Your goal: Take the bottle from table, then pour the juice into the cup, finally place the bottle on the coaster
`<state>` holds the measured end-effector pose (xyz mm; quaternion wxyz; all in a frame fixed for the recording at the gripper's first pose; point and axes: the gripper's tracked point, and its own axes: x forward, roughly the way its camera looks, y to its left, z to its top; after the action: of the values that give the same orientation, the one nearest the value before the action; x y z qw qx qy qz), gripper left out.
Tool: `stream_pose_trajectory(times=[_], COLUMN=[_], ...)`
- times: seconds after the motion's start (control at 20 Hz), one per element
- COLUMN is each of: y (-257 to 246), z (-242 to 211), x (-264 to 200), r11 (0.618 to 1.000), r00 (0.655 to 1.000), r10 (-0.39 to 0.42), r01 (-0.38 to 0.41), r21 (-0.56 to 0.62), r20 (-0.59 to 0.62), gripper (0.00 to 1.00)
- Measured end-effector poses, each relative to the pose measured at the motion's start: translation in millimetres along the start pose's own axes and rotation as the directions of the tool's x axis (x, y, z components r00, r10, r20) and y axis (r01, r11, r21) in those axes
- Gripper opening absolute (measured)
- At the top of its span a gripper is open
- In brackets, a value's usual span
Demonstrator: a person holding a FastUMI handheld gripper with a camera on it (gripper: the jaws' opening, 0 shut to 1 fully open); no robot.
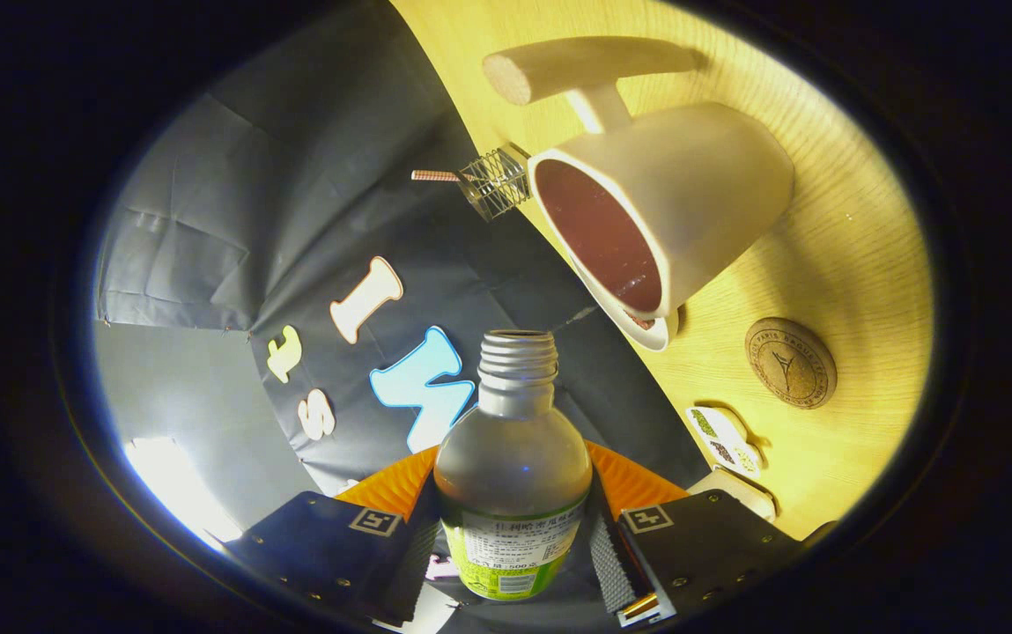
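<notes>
My gripper (513,519) is shut on a clear plastic bottle (513,475) with a green label; both fingers press on its sides. The bottle has no cap, and its threaded mouth points ahead toward the white cup (682,202). The whole view is rolled, so the wooden table (858,246) stands tilted on the right. The cup stands on a small white saucer (655,330) beyond the bottle's mouth, and its inside looks dark reddish. A round cork coaster (790,362) lies on the table beside the cup, closer to my fingers.
A wooden-handled tool (589,66) rests on the table behind the cup. A small wire whisk-like item (492,183) sits at the table's edge near the cup. Small white printed tags (724,438) lie on the table near the right finger.
</notes>
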<state>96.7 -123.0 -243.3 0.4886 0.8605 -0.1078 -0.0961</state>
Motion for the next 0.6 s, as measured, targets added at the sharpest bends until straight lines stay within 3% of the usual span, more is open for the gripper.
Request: stream_pose_trajectory(times=[0.6], y=[-0.5], z=[5.2], x=[-4.1], r11=[1.0], r00=[0.999], r10=[0.011], r01=[-0.011], r21=[0.001], r20=[0.03], gripper=[0.76])
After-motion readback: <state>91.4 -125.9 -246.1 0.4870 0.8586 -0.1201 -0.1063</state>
